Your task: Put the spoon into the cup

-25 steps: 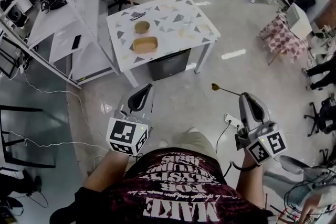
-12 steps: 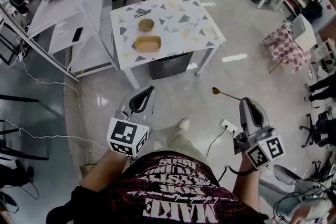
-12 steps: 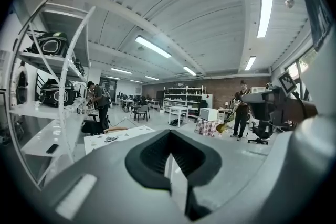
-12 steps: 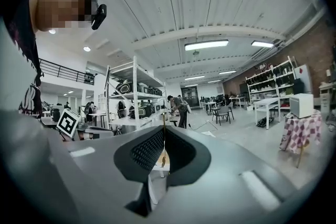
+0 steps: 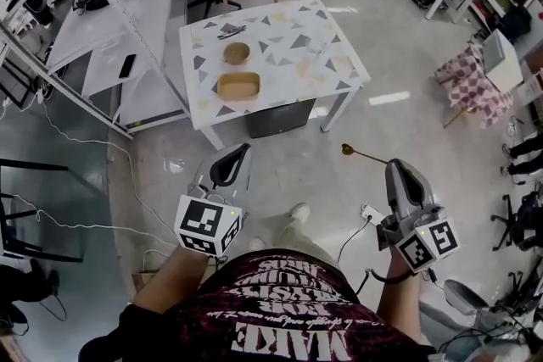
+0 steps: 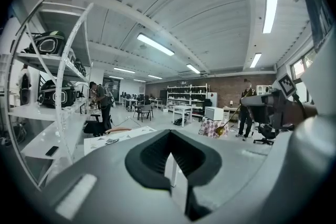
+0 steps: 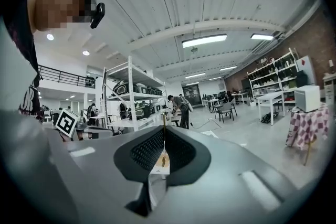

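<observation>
My right gripper (image 5: 393, 166) is shut on the thin handle of a golden spoon (image 5: 364, 155). The spoon's bowl sticks out ahead to the left, over the floor. Between the jaws in the right gripper view, the spoon (image 7: 164, 145) stands edge-on. A round brown cup (image 5: 237, 52) sits on the white patterned table (image 5: 288, 42), well ahead of both grippers. My left gripper (image 5: 244, 149) is shut and holds nothing, level with the right one above the floor. The left gripper view shows the spoon (image 6: 226, 126) and the right gripper (image 6: 273, 107) at the right.
A rectangular brown tray (image 5: 238, 86) lies on the table in front of the cup, and a small dark item (image 5: 231, 31) behind it. A dark box (image 5: 276, 107) stands under the table. White shelving (image 5: 102, 30) runs along the left, with cables on the floor.
The person has walked closer to the table, carrying both grippers forward. The spoon stays in the right gripper. Nothing on the table has moved.
</observation>
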Demonstrator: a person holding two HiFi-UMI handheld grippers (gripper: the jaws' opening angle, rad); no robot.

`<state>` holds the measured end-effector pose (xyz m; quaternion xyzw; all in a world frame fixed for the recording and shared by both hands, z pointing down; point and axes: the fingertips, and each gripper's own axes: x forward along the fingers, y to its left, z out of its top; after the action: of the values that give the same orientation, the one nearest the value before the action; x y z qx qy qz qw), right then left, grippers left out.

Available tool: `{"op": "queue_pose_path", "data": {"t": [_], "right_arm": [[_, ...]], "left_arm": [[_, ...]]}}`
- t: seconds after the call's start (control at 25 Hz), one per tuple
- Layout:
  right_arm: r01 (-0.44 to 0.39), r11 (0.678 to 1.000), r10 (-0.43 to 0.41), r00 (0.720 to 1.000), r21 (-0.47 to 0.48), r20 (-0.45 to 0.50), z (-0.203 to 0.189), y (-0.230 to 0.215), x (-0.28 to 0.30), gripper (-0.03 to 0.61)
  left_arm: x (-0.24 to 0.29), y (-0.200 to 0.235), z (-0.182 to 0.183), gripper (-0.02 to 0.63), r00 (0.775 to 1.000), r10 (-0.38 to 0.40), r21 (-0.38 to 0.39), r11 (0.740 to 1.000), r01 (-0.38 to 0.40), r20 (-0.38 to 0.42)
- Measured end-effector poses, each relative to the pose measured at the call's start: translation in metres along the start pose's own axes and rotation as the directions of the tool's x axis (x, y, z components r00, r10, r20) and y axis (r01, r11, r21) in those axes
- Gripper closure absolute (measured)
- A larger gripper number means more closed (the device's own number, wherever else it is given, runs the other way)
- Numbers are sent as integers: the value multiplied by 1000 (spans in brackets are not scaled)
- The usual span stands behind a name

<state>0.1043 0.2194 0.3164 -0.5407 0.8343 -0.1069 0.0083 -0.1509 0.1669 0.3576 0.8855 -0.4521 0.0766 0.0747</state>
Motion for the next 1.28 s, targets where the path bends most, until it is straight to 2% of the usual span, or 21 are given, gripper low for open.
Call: {"op": "queue_pose_path", "data": {"t": [0.44,0.8,1.0,1.28], "right_arm": [[-24,1000,24,999,16,-40,1,-61,53,543],[27,996,-27,1000,80,-9,1,-128,67,543],[24,995,-25,1000,99,16,12,-155,75,543],[-25,996,24,1000,89,10,22,-185,94,543]], "left_arm": [[77,8,0,612,999,17,-28,999,-18,-33],[158,-9,9,613,996,-45,6,999,45,-72],[195,-23,37,612,996,-70,30,997,71,-49],[216,-19,49,612,1000,-19,7,1000,19,-22]]}}
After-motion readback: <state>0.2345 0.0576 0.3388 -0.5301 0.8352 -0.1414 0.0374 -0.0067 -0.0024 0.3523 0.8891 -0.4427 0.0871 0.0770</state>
